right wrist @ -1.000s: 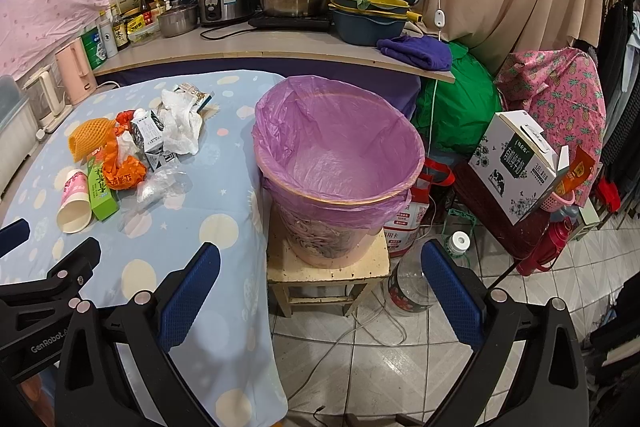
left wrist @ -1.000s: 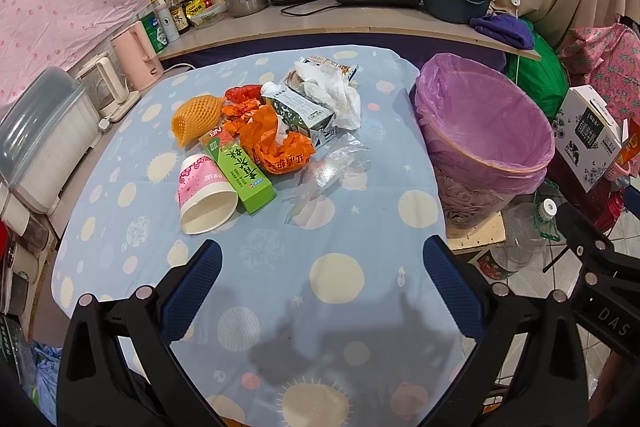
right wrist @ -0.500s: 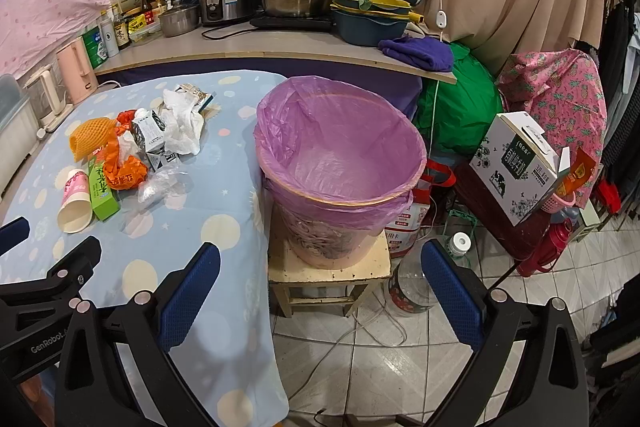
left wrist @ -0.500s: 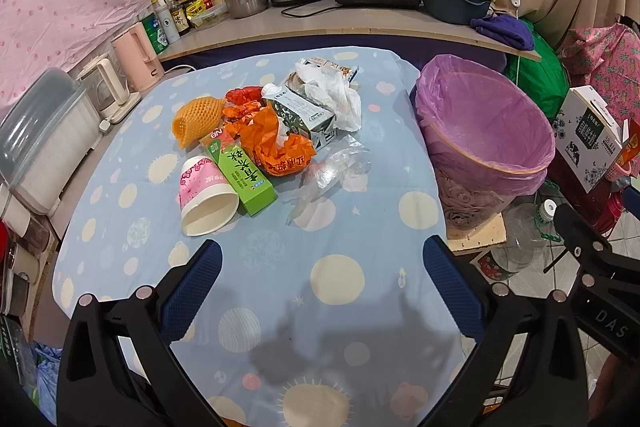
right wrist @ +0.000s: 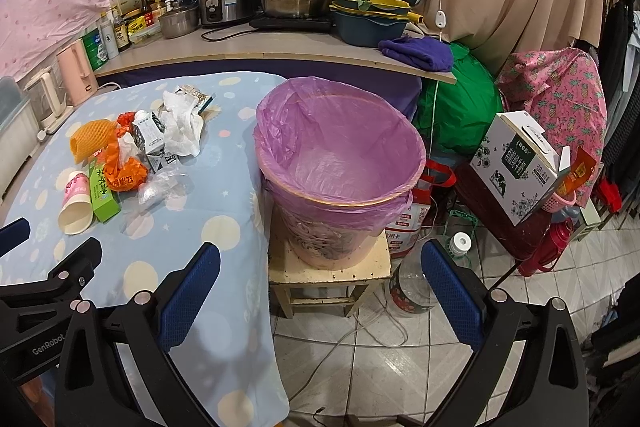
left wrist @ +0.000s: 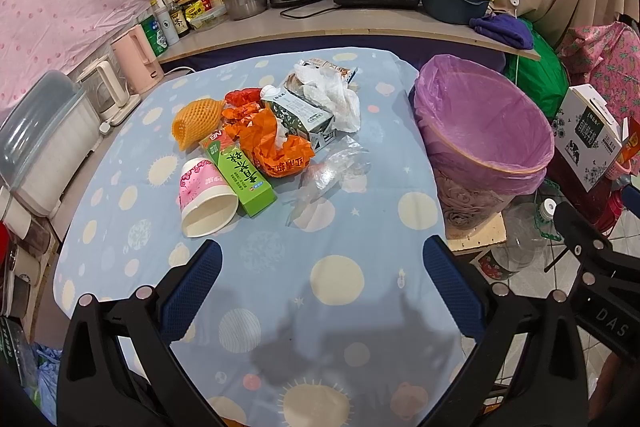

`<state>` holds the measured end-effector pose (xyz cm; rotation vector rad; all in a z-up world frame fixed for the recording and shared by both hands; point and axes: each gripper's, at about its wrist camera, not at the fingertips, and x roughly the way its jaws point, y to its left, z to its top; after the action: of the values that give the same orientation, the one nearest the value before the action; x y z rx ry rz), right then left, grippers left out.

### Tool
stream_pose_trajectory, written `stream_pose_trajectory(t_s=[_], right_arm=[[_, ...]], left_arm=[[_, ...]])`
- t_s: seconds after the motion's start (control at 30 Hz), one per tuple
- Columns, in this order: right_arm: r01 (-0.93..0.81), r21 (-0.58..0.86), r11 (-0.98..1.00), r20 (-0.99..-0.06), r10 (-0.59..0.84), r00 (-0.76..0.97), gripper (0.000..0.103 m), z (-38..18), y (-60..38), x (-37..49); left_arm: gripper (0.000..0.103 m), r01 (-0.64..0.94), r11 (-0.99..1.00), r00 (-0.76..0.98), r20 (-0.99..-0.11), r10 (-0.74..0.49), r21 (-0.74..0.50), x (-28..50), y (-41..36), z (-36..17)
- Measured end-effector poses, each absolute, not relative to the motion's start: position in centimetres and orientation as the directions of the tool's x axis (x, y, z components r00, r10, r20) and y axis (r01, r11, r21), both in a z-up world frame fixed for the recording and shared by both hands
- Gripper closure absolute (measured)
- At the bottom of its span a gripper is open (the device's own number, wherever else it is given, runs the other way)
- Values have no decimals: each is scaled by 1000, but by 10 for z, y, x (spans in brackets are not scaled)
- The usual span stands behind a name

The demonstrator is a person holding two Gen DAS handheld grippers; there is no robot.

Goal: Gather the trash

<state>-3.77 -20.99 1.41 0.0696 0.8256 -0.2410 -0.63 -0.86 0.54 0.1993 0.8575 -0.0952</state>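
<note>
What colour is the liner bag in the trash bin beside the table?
Translucent purple plastic liner bag, folded over the rim of the round trash bin; clearest in the right wrist view.

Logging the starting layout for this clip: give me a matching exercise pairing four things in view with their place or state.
Things:
1. paper cup
2. green box
3. bin with purple liner
4. left gripper

Place or state:
A. stands on a small stool beside the table
B. open, holding nothing, above the tablecloth
C. lies on its side, mouth toward the camera
D. lies flat between the cup and the orange wrapper

Pairs: 1-C, 2-D, 3-A, 4-B
</note>
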Motion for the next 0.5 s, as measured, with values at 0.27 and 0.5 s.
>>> stream_pose_trajectory(t_s=[0.27, 0.5], right_arm=[[239, -32, 970, -735, -185, 653, 7, 13, -209, -38], [240, -30, 970, -739, -183, 648, 7, 12, -210, -37]], left_arm=[[7, 163, 977, 650, -760, -3, 136, -6, -9, 5], [7, 164, 979, 647, -763, -11, 125, -4, -9, 6]])
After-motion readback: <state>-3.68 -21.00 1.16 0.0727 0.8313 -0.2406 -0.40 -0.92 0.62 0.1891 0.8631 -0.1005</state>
